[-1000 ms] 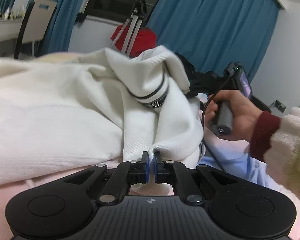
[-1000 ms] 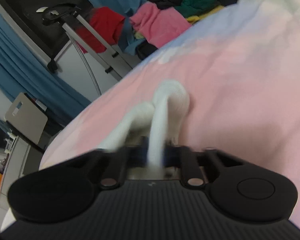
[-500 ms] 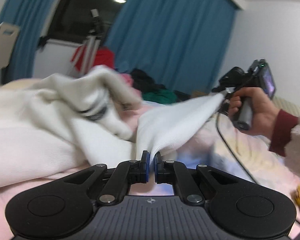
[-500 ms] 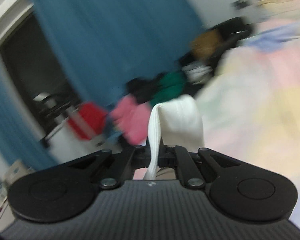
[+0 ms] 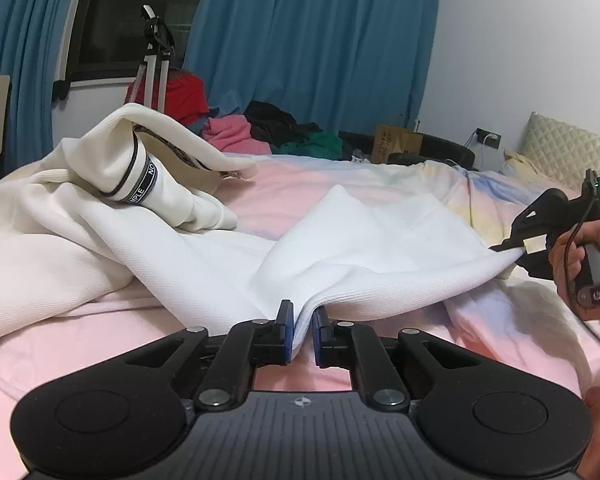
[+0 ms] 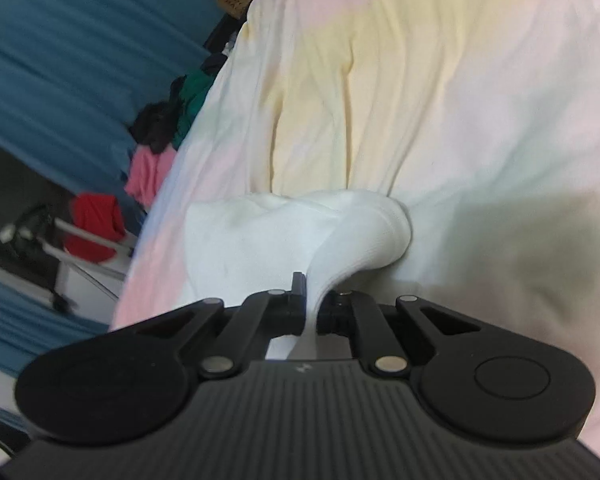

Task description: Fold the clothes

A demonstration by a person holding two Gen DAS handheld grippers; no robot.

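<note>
two grippers clamp one white garment (image 5: 380,248) over a pastel bedspread (image 5: 292,184)

a black band on the garment's cuff (image 5: 142,186) carries white letters, partly readable as "mple" and "no"; a brown cardboard box (image 5: 396,145) by the far wall bears print too small to read. past the bed lie pink (image 5: 232,134), black and green clothes in a heap, with a red cloth (image 5: 182,94) behind a tripod (image 5: 154,56) and blue curtains (image 5: 312,36) around a dark window. the left gripper (image 5: 300,328) has its blue-padded fingers (image 5: 286,330) pinched on the garment's near hem — the cloth stretches from there across to the right gripper (image 5: 518,246), held in the right hand (image 5: 580,256), which bites the far corner. in the right wrist view the right gripper's fingers (image 6: 298,300) are closed on a fold of white fabric bunched just ahead, resting on the bedspread.
</note>
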